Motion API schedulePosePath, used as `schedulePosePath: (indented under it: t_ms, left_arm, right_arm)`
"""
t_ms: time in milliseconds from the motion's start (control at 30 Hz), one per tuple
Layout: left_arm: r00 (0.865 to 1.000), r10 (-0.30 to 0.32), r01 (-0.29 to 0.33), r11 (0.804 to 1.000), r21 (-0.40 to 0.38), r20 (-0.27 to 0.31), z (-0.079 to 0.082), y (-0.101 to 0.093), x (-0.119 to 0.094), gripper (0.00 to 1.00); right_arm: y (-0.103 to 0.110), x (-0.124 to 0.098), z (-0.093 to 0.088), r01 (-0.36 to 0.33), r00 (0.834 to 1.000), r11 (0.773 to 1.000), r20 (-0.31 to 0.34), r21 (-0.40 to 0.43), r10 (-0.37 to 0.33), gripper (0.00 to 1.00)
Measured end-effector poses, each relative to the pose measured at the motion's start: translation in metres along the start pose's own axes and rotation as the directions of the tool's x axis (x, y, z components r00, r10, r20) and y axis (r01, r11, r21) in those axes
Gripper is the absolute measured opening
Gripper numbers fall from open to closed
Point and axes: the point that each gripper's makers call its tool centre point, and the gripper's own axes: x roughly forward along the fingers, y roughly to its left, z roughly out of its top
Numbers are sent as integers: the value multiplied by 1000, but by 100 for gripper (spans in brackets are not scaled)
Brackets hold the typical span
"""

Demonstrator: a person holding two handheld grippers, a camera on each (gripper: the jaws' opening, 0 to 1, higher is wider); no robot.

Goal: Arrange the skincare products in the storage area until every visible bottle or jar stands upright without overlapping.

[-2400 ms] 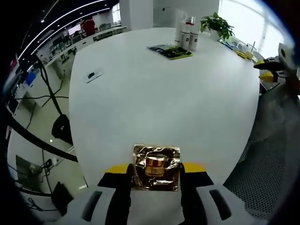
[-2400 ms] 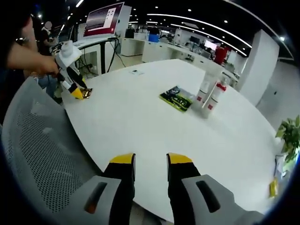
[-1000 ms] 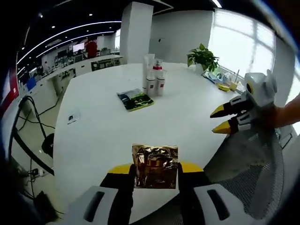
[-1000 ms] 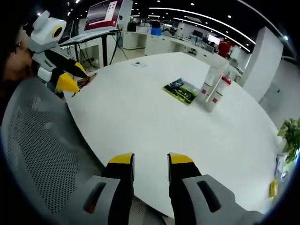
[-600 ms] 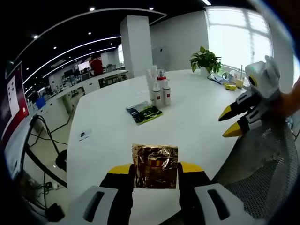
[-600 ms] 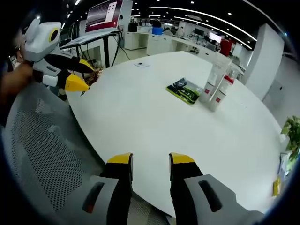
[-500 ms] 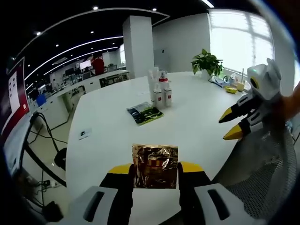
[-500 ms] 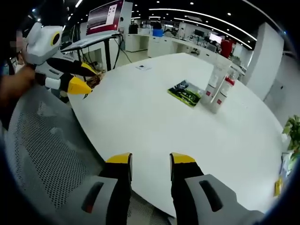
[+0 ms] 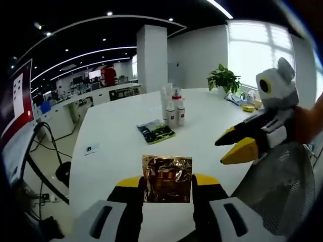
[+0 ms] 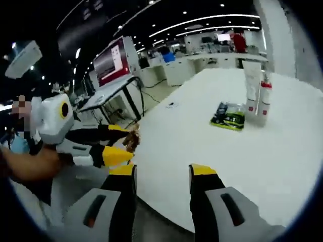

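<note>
My left gripper (image 9: 167,180) is shut on a crinkled gold sachet (image 9: 167,178), held above the near edge of the white table (image 9: 121,126). In the right gripper view the same left gripper (image 10: 119,144) shows at the left with the gold sachet (image 10: 132,139) between its yellow tips. My right gripper (image 10: 161,172) is open with nothing between its fingers; in the left gripper view the right gripper (image 9: 233,146) reaches in from the right, off the table's edge. White bottles with red caps (image 9: 172,108) stand upright at the far middle, and the bottles (image 10: 255,98) appear again at the right.
A green and black flat packet (image 9: 156,132) lies in front of the bottles; the packet (image 10: 228,116) shows beside them too. A small card (image 9: 91,148) lies to the left. A potted plant (image 9: 223,78) stands at the far end. A grey mesh chair (image 9: 275,186) is at the near right.
The right gripper has drawn closer to the left gripper and its view has swung towards it. The left gripper still holds the gold sachet over the table's edge.
</note>
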Motion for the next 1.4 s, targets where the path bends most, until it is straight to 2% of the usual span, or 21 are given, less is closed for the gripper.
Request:
schedulePosePath:
  t_ms: [67, 133, 233, 467, 633, 933, 1100, 1167, 1200, 1367, 1400]
  left_arm:
    - [1000, -1, 1, 1000, -4, -13, -3, 0, 1, 38]
    - [1000, 2, -2, 1000, -11, -19, -4, 1, 1, 38]
    - [1000, -1, 1, 1000, -22, -20, -4, 1, 0, 38]
    - [999, -21, 21, 1000, -23, -24, -5, -3, 3, 38]
    - [999, -24, 24, 1000, -15, -24, -5, -4, 4, 38]
    - [999, -30, 29, 999, -29, -29, -6, -5, 4, 38]
    - [999, -51, 51, 998, -23, -19, -5, -9, 4, 38]
    - [998, -56, 55, 998, -11, -26, -8, -11, 4, 38]
    - [998, -60, 60, 998, -8, -33, -9, -12, 5, 38]
    - [993, -110, 111, 993, 41, -30, -8, -25, 5, 37]
    - [989, -143, 145, 987, 70, -33, -8, -32, 5, 37]
  right_arm:
    - [7, 3, 3, -59, 998, 989, 44, 134, 54, 40]
    - [9, 5, 6, -97, 993, 969, 89, 226, 78, 39]
    - [12, 8, 3, -127, 989, 951, 104, 281, 102, 40]
    - [29, 19, -5, -181, 983, 933, 80, 310, 164, 42]
    - [32, 27, -2, -200, 980, 918, 88, 343, 181, 42]
    - [28, 30, 5, -217, 976, 917, 95, 334, 196, 37]
    - [18, 36, -1, -200, 980, 922, 76, 332, 185, 30]
    - [9, 39, -11, -154, 988, 934, 29, 323, 153, 28]
    - [9, 40, -12, -158, 987, 934, 29, 320, 157, 27]
    - [7, 39, -22, -173, 984, 917, 24, 359, 176, 14]
    - [9, 37, -24, -183, 982, 906, 26, 381, 187, 10]
